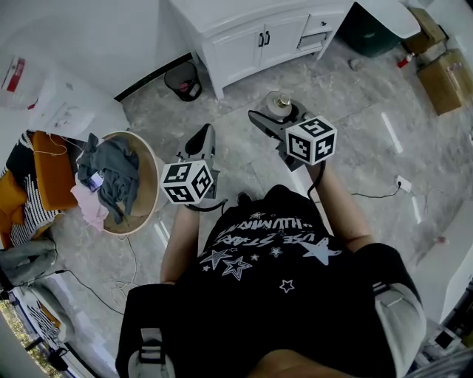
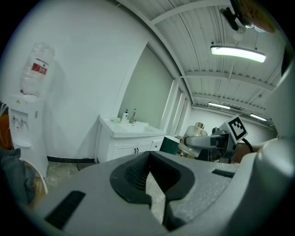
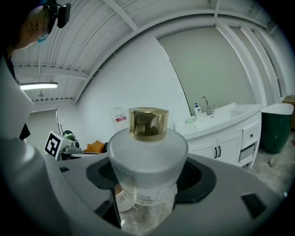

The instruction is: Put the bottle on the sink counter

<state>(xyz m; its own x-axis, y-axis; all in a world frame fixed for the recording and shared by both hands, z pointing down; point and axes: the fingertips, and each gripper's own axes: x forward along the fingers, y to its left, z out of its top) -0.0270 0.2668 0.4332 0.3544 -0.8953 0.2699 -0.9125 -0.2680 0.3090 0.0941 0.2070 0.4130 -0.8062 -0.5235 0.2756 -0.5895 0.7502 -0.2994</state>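
The right tool is clamped on a frosted bottle with a gold cap, holding it upright in the air over the floor, well apart from the white sink bench. The left tool has its jaws together with nothing between them, near a laundry basket.

The head view is looking steeply down; both gripper views are facing level along their jaws, all sharing the sink bench.
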